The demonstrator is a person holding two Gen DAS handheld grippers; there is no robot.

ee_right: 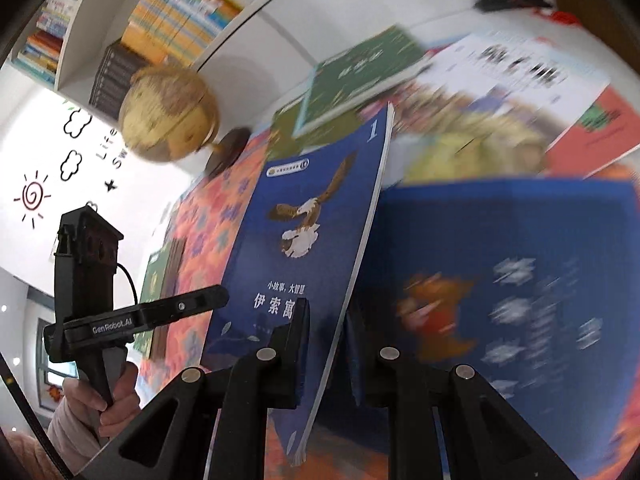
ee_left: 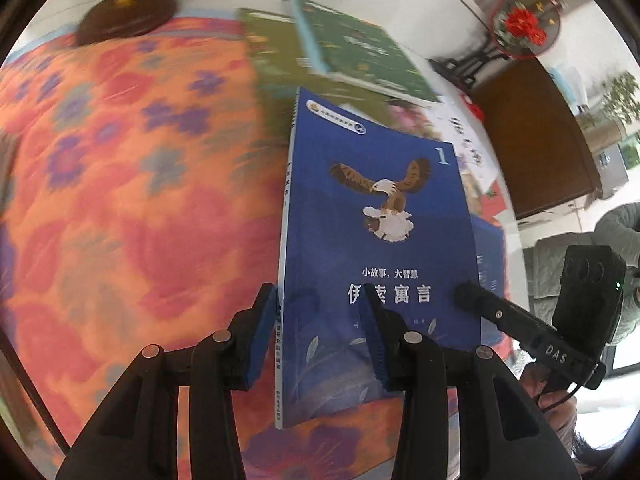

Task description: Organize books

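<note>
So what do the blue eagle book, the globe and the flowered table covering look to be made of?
Blue eagle book: a thin paperback, it seems; the glossy card cover bows in the right wrist view.
Globe: tan antique-style map surface, material unclear through blur; its dark round base looks like wood.
Flowered covering: soft, matte printed cloth, possibly quilted.

At frame centre, the right gripper (ee_right: 324,344) has its jaws closed on the blue eagle book (ee_right: 308,248), held upright. A globe (ee_right: 170,114) sits upper left; the left gripper (ee_right: 180,306) shows lower left.
</note>
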